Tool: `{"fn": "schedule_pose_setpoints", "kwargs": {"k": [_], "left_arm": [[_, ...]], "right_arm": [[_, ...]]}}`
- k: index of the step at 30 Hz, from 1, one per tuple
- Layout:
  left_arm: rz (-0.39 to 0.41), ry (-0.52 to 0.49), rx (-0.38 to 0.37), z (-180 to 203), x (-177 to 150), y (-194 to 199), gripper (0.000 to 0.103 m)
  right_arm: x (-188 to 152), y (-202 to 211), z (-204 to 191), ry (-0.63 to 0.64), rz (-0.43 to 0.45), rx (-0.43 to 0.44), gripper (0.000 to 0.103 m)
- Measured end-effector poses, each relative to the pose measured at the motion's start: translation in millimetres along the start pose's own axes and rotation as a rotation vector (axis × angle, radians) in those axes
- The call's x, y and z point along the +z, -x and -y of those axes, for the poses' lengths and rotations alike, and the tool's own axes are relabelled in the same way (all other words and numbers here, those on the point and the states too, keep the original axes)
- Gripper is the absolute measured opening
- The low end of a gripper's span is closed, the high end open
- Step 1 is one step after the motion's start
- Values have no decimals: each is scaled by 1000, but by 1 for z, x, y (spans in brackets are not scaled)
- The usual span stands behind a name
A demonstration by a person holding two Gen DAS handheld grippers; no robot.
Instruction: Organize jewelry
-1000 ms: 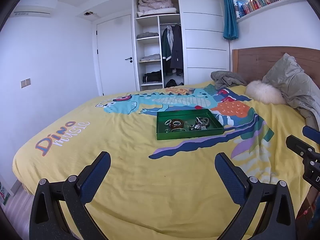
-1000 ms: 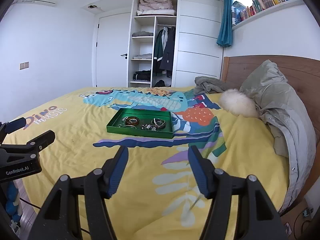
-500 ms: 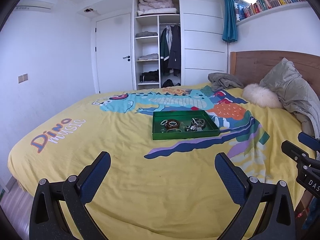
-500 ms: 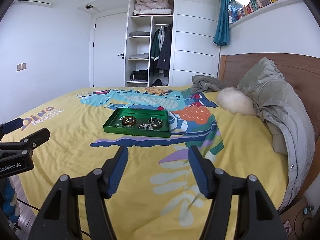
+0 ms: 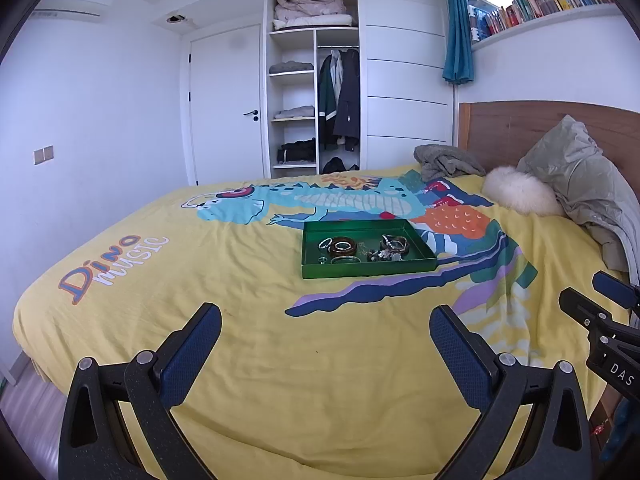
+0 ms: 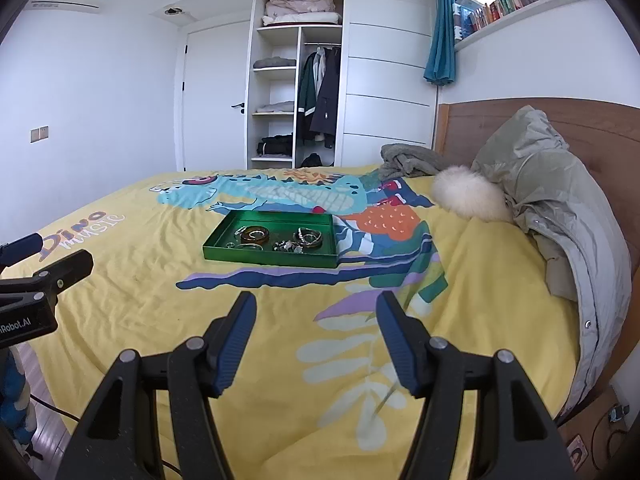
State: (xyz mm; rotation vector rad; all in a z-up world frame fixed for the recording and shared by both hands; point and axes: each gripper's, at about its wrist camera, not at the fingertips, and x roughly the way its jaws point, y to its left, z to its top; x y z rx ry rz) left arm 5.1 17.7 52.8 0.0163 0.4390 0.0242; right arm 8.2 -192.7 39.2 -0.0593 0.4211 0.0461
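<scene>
Green tray [image 5: 368,267] of jewelry [image 6: 280,240] lies well ahead of both tongs, long axis crosswise. Left gripper [image 5: 325,342] and right gripper [image 6: 316,330] stand apart, empty (neither clearly nearer).

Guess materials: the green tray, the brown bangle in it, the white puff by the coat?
Green tray: likely painted metal or coated card; thin walls, slight sheen. Brown bangle: glossy, amber-like, probably resin or plastic. White puff: fluffy fur or faux fur; cannot tell which.
</scene>
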Motion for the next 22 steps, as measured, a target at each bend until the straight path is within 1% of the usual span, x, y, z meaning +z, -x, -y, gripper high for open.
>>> {"fn": "schedule_pose_setpoints", "kwargs": {"k": [22], "left_arm": [[-4, 10, 5, -1, -1, -4, 102]], "right_arm": [[-2, -1, 8, -14, 1, -5, 61]]}}
